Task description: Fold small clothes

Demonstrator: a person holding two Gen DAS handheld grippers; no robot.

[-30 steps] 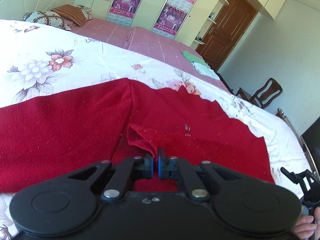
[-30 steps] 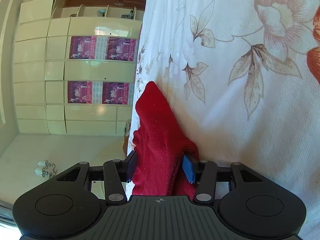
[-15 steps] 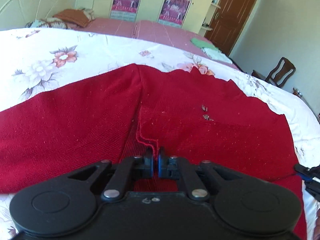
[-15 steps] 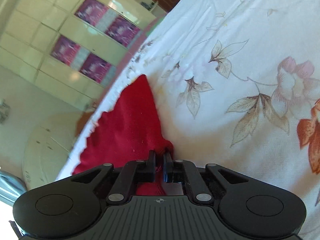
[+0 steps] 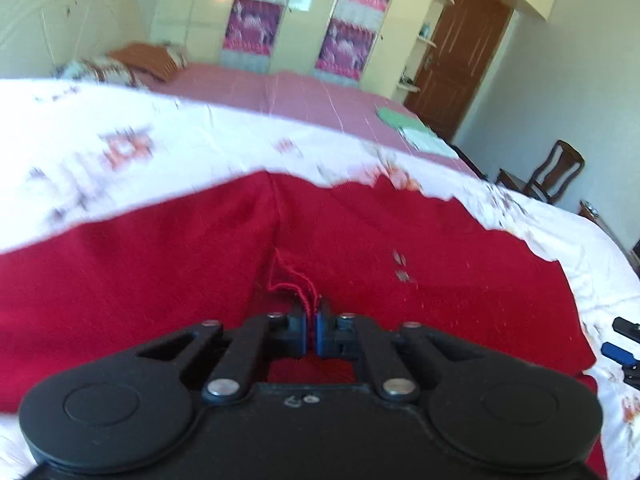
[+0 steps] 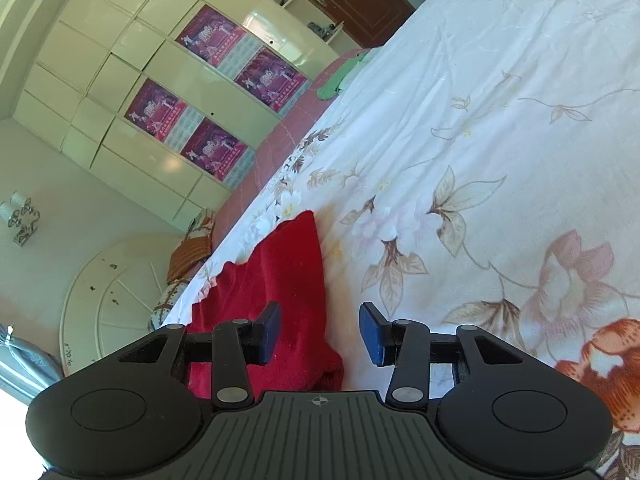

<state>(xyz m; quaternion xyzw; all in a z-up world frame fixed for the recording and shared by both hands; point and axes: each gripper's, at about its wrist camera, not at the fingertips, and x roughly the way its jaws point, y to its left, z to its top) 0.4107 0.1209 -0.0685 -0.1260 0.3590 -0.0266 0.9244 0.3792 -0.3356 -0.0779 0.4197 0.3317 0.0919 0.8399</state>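
Note:
A red knitted sweater point(image 5: 160, 280) lies spread on the white floral bedsheet point(image 5: 120, 140). My left gripper point(image 5: 311, 330) is shut on a fold of the sweater's edge near its middle. In the right wrist view my right gripper point(image 6: 320, 332) is open, and a corner of the red sweater point(image 6: 280, 280) lies on the floral sheet point(image 6: 480, 160) between and below its fingers, loose. The tips of my right gripper point(image 5: 624, 344) show at the right edge of the left wrist view.
A pink bedspread point(image 5: 300, 96) with folded green cloths point(image 5: 400, 118) lies beyond the sheet. Pillows point(image 5: 120, 64) sit by the headboard. A wooden chair point(image 5: 556, 172) and brown door point(image 5: 456, 48) stand at the right. Cream wardrobes point(image 6: 140, 80) line the wall.
My right gripper closed on the sweater corner, then opened and let it drop on the sheet. My left gripper stayed shut on the fold and laid it down flatter.

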